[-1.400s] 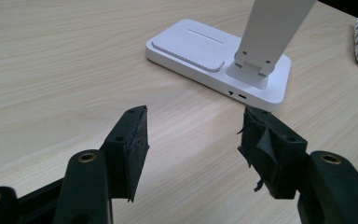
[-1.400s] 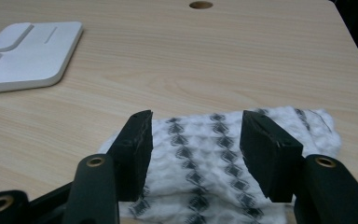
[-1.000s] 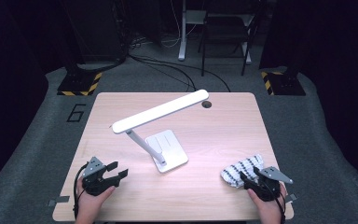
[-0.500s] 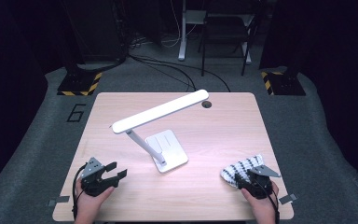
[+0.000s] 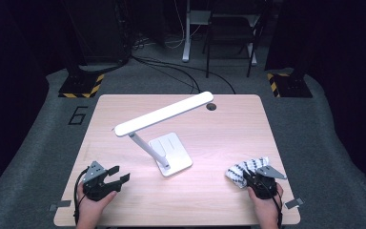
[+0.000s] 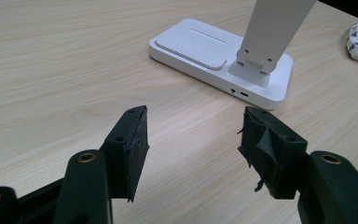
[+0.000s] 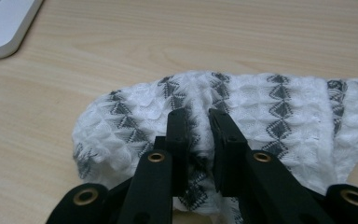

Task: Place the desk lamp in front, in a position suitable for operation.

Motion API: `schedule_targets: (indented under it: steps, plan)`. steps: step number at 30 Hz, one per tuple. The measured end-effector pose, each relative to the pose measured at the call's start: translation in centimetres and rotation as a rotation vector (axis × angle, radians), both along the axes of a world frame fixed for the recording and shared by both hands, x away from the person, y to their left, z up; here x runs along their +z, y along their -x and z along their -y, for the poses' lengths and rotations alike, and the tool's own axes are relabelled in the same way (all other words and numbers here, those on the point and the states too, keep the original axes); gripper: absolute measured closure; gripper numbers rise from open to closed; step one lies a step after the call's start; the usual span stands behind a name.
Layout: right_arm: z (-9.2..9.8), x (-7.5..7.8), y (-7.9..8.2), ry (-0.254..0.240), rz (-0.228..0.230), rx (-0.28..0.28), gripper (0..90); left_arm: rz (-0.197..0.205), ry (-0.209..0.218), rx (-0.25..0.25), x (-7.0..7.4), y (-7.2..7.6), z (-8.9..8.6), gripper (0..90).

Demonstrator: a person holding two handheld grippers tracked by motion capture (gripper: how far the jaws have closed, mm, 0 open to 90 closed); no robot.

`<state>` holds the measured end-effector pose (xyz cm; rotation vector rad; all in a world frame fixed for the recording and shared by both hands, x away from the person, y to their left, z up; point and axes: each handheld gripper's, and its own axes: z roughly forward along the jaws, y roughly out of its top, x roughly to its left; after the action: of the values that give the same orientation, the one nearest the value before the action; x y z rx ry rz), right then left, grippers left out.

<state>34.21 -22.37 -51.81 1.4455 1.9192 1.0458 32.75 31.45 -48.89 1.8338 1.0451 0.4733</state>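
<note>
Cloth (image 5: 248, 167): we found the white cloth with grey zigzag bands lying bunched on the table (image 5: 219, 210), near the front right corner.
Cloth axis: its long side ran slantwise in the high view, from lower left up toward the right edge.
Right gripper (image 5: 256, 180): we saw it reach in from the near edge, pointing away from the person and tipped down onto the cloth's near end.
Right jaws: they had just been closing, and in the right gripper view they pinched a raised fold of the cloth (image 7: 200, 121) between them.
Left gripper (image 5: 116, 173): we saw it held low at the front left, aimed toward the lamp base (image 5: 171, 152).
Left jaws: spread wide with bare tabletop between them.
Lamp (image 5: 164, 113): it stood mid-table, its white bar slanting up to the right.
</note>
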Motion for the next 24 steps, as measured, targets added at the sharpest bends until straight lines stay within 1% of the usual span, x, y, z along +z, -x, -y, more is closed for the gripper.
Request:
schedule_targets:
  steps: [1,2,3,4,5,6,7,8,9,10,11,12,13,14,15,16,17,18,19,20,22,23,24]
  plan:
    - [0.3,0.1,-0.1,-0.014,0.015,-0.028,78.5,-0.002,0.015,0.011,0.0,0.1,0.1,41.2]
    - [0.3,0.1,-0.1,-0.014,0.015,-0.028,78.5,-0.002,0.015,0.011,0.0,0.1,0.1,41.2]
    - [0.6,0.1,-0.1,-0.021,0.024,-0.059,78.2,-0.006,0.017,0.001,0.1,0.1,-0.1,41.1]
    - [0.7,0.1,-0.1,-0.02,0.02,-0.066,77.3,0.001,0.019,0.006,0.0,0.1,-0.1,40.8]
    - [0.8,0.0,-0.1,-0.023,0.014,-0.076,74.5,0.003,0.041,0.016,0.0,0.2,0.0,40.4]
    - [0.8,0.0,-0.1,-0.027,0.006,-0.083,70.0,0.005,0.048,0.016,0.1,0.2,-0.1,40.4]
    - [0.7,-0.1,-0.1,-0.024,0.015,-0.09,65.9,0.006,0.043,0.009,0.1,0.2,-0.1,40.5]
    - [0.7,0.0,-0.1,-0.023,0.024,-0.084,62.9,0.006,0.043,0.009,0.1,0.2,-0.1,40.5]
    - [0.6,0.1,0.0,-0.019,0.027,-0.092,59.9,0.006,0.04,-0.009,0.2,0.3,0.0,40.8]
    - [0.6,0.1,0.0,-0.019,0.027,-0.092,59.9,0.006,0.04,-0.009,0.2,0.3,0.0,41.3]
    - [0.5,0.3,0.2,-0.023,0.049,-0.08,54.4,0.018,0.041,-0.02,0.3,0.4,0.3,41.2]
    - [0.5,0.3,0.2,-0.023,0.049,-0.08,54.4,0.018,0.041,-0.02,0.3,0.4,0.3,41.1]
    - [0.4,0.5,0.5,-0.025,0.059,-0.076,51.4,0.023,0.035,-0.025,0.3,0.3,0.6,41.1]
    - [0.3,0.6,0.6,-0.026,0.06,-0.077,50.7,0.013,0.033,-0.038,0.3,0.3,0.6,41.0]
    - [0.3,0.6,0.6,-0.026,0.074,-0.074,50.4,0.011,0.042,-0.039,0.2,0.2,0.7,40.9]
    - [0.3,0.6,0.6,-0.026,0.074,-0.074,50.4,0.011,0.042,-0.039,0.2,0.2,0.7,40.9]
    - [0.3,0.7,0.7,-0.033,0.079,-0.063,49.6,0.004,0.059,-0.054,0.3,0.1,0.9,40.1]
    - [0.3,0.7,0.7,-0.033,0.079,-0.063,49.6,0.004,0.059,-0.054,0.3,0.1,0.9,39.0]
    - [0.2,0.6,0.8,-0.043,0.083,-0.057,48.8,0.002,0.05,-0.061,0.4,0.0,1.2,39.0]
    - [0.2,0.6,0.8,-0.043,0.083,-0.057,48.8,0.002,0.05,-0.061,0.4,0.0,1.2,39.0]
    - [0.2,0.6,0.8,-0.042,0.085,-0.052,48.4,0.005,0.036,-0.073,0.5,-0.1,1.6,39.0]
    - [0.2,0.7,0.9,-0.037,0.08,-0.052,48.3,-0.013,0.043,-0.077,0.6,-0.2,1.9,39.0]
    - [0.2,0.7,0.9,-0.033,0.078,-0.045,48.1,-0.013,0.043,-0.077,0.6,-0.2,1.9,39.0]
